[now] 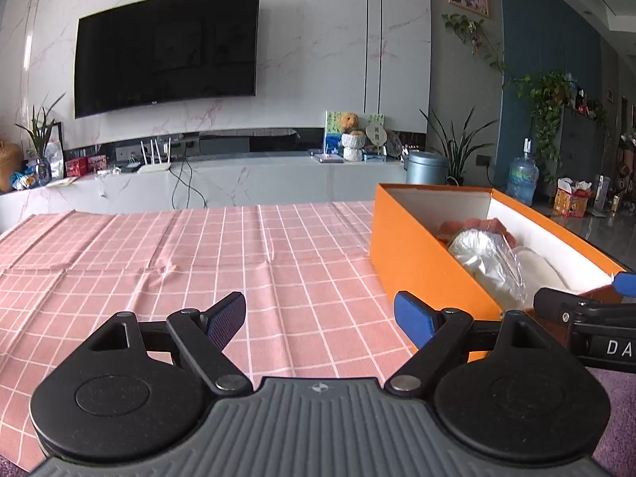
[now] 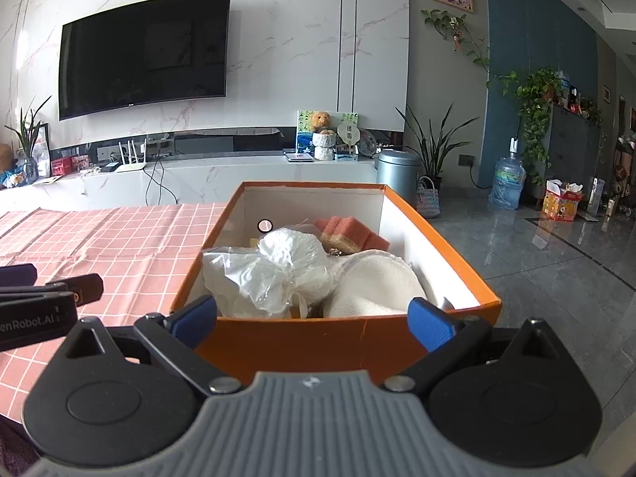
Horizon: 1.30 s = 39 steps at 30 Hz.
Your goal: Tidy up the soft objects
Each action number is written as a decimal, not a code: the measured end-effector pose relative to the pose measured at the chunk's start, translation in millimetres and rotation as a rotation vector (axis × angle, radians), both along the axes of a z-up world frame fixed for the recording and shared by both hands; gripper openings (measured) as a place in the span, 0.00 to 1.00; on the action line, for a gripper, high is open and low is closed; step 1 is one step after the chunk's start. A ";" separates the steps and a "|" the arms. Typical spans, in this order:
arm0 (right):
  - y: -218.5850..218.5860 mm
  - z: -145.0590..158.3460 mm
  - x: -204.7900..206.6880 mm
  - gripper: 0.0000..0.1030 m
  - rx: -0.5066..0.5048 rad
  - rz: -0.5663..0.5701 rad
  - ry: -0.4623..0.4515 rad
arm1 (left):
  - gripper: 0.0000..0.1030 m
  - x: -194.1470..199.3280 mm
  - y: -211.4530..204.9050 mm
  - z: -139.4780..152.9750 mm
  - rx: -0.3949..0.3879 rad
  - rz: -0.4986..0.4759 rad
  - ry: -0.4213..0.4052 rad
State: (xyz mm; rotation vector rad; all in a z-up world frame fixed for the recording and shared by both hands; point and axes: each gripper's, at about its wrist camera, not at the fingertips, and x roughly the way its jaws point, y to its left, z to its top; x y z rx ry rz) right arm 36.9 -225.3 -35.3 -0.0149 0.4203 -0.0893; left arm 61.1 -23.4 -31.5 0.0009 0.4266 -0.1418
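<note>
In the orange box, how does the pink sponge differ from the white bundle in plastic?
The pink sponge is a flat-sided block, bare, lying at the far end. The white bundle is rounded, wrapped in crinkled clear plastic, looks bigger and lies nearer the fingers. Both lie inside the orange box.

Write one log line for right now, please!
left gripper: open, empty | right gripper: open, empty | orange box: holds soft items | tablecloth: bare

We see the desk (image 1: 198, 258) under a pink checked cloth (image 1: 119, 238) | creased, lying flat | the orange box (image 2: 318, 342) stands open at its right edge.
</note>
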 end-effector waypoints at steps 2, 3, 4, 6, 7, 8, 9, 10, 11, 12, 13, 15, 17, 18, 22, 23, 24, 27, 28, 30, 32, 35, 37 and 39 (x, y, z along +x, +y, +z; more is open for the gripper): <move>1.0 0.5 -0.6 0.97 -0.004 0.001 -0.001 | 0.96 0.9 -0.6 -0.4 0.001 0.000 0.011; 0.9 1.0 -0.9 0.97 -0.005 0.002 -0.004 | 0.96 0.2 -1.1 -0.3 0.006 -0.002 0.012; 1.2 1.1 -1.3 0.97 -0.006 0.002 -0.006 | 0.96 -0.6 -1.9 -0.1 0.013 -0.001 0.012; 1.8 1.1 -1.6 0.97 -0.008 0.006 -0.003 | 0.96 -2.3 -2.2 0.5 0.018 -0.001 0.010; 2.1 0.7 -2.2 0.97 -0.008 0.007 -0.003 | 0.96 -2.4 -2.7 1.3 0.019 -0.002 0.012; 2.2 0.8 -2.2 0.97 -0.008 0.008 -0.003 | 0.96 -3.1 -3.0 1.5 0.020 -0.002 0.014; 2.2 1.0 -2.5 0.97 -0.009 0.008 -0.003 | 0.96 -2.8 -2.9 1.7 0.022 -0.003 0.014; 2.8 1.2 -3.2 0.97 -0.010 0.009 -0.004 | 0.96 -2.7 -3.5 2.1 0.025 -0.003 0.014; 3.2 1.3 -3.7 0.97 -0.011 0.011 -0.006 | 0.96 -2.9 -3.9 2.2 0.027 -0.004 0.014; 3.3 1.7 -3.4 0.97 -0.013 0.012 -0.006 | 0.96 -3.0 -4.4 2.3 0.028 -0.005 0.015; 3.7 1.8 -3.7 0.97 -0.015 0.013 -0.007 | 0.96 -2.9 -4.9 2.3 0.030 -0.007 0.015; 3.6 1.8 -3.4 0.97 -0.016 0.014 -0.007 | 0.96 -3.5 -5.6 2.4 0.034 -0.007 0.015; 3.6 1.8 -3.4 0.97 -0.015 0.015 -0.007 | 0.96 -3.8 -5.4 2.6 0.034 -0.009 0.015; 3.6 1.8 -3.5 0.97 -0.015 0.015 -0.007 | 0.96 -3.4 -5.6 2.7 0.035 -0.007 0.015; 4.0 1.9 -3.5 0.97 -0.016 0.015 -0.007 | 0.96 -3.4 -5.5 2.9 0.035 -0.005 0.015; 3.9 1.8 -3.6 0.97 -0.014 0.015 -0.007 | 0.96 -3.4 -5.4 2.9 0.036 -0.006 0.015; 3.9 1.9 -3.6 0.97 -0.014 0.016 -0.008 | 0.96 -3.4 -5.4 2.9 0.035 -0.006 0.015; 4.3 2.1 -3.7 0.97 -0.016 0.016 -0.008 | 0.96 -3.6 -5.6 2.9 0.035 -0.005 0.015; 4.3 2.2 -3.7 0.97 -0.015 0.016 -0.009 | 0.96 -3.7 -5.5 3.1 0.036 -0.004 0.015; 4.4 2.2 -3.6 0.97 -0.014 0.015 -0.008 | 0.96 -3.7 -5.1 2.9 0.035 -0.004 0.015; 4.3 2.2 -3.6 0.97 -0.015 0.016 -0.009 | 0.96 -3.8 -5.0 3.2 0.035 -0.004 0.015; 4.4 2.2 -3.7 0.97 -0.014 0.016 -0.009 | 0.96 -3.7 -5.0 3.2 0.035 -0.005 0.016; 5.1 2.5 -3.8 0.97 -0.015 0.018 -0.010 | 0.96 -3.9 -5.0 3.4 0.037 -0.004 0.013; 5.4 2.6 -3.8 0.97 -0.015 0.018 -0.010 | 0.96 -4.0 -4.4 3.1 0.036 -0.003 0.013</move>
